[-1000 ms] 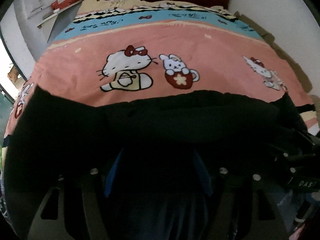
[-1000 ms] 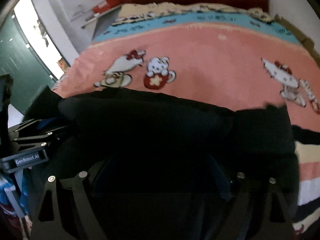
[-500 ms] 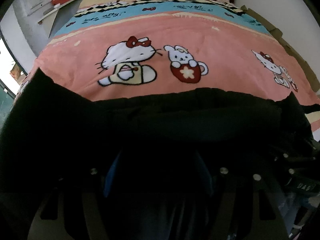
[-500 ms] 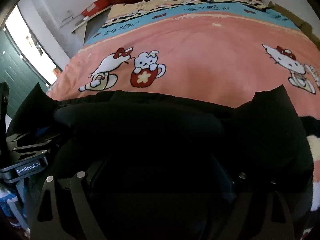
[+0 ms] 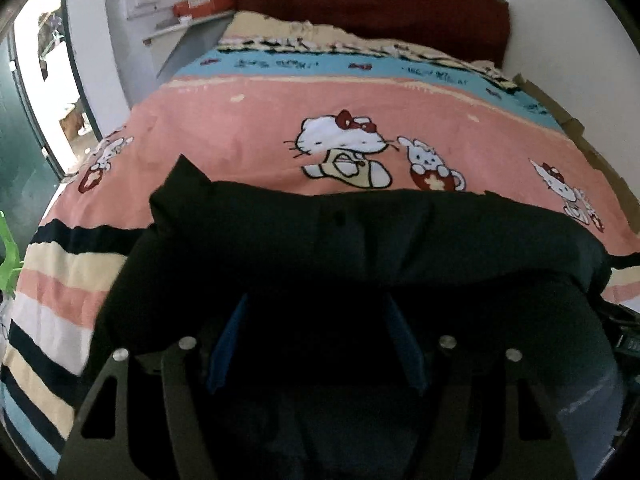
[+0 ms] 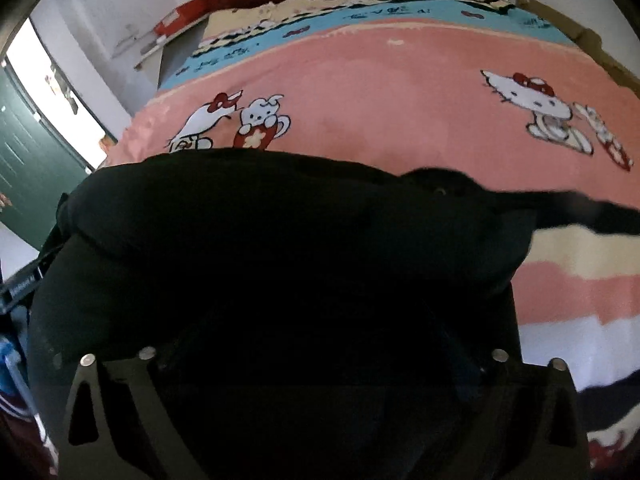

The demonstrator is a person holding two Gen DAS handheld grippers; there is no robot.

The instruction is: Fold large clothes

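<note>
Fold | black garment [image 5: 400, 240] draped over both hand-held grippers, near bed [image 5: 248, 128] edge | limp, bulky; I'd grip hem corners | jaw opening hidden, cannot tell

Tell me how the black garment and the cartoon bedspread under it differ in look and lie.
The black garment is plain and dark; the bedspread is pink with cartoon cats, a blue band and stripes. The garment is bunched in thick rolls right at both grippers; the bedspread lies spread flat over the bed. The garment covers only the near part; the bedspread runs to the red headboard. Both are soft fabric.
</note>
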